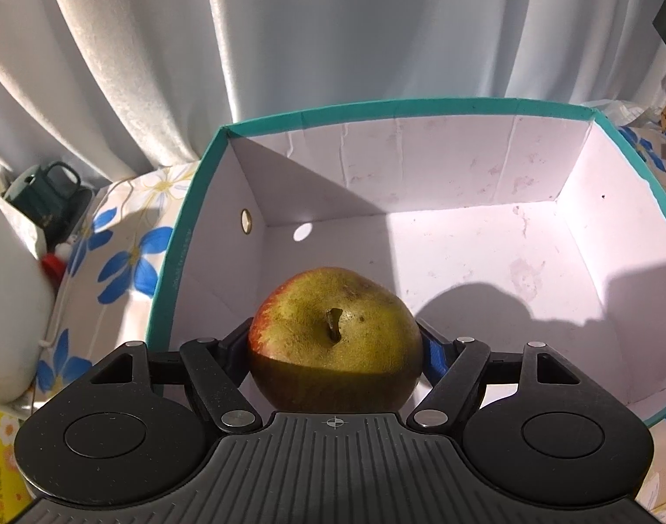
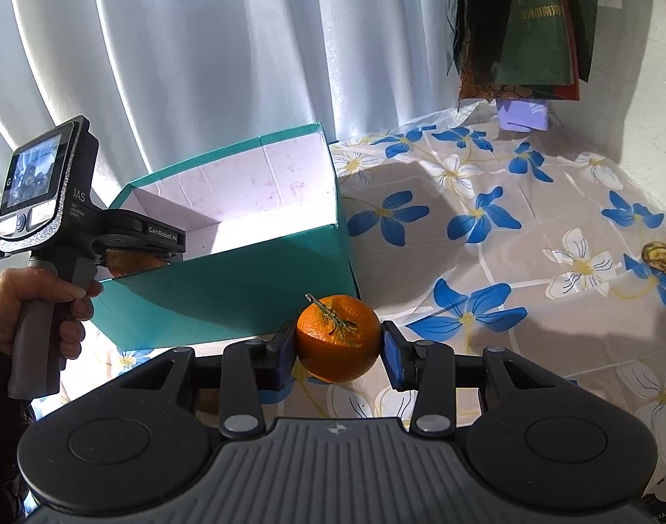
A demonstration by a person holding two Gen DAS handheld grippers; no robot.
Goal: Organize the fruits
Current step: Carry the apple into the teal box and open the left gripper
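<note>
Left wrist: fingers (image 1: 245, 340) pinch apple (image 1: 335, 340), stem toward camera; right fingers (image 2: 394, 360) pinch orange (image 2: 338, 338), stem up.

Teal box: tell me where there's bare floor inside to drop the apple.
The box floor is bare beyond the apple, from the sunlit middle to the back and right walls. Only the near-left corner is crowded, where the left gripper holds the apple.

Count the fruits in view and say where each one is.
2. An apple is clamped in the left gripper over the open teal box; an orange is clamped in the right gripper outside it. Others may be hidden.
</note>
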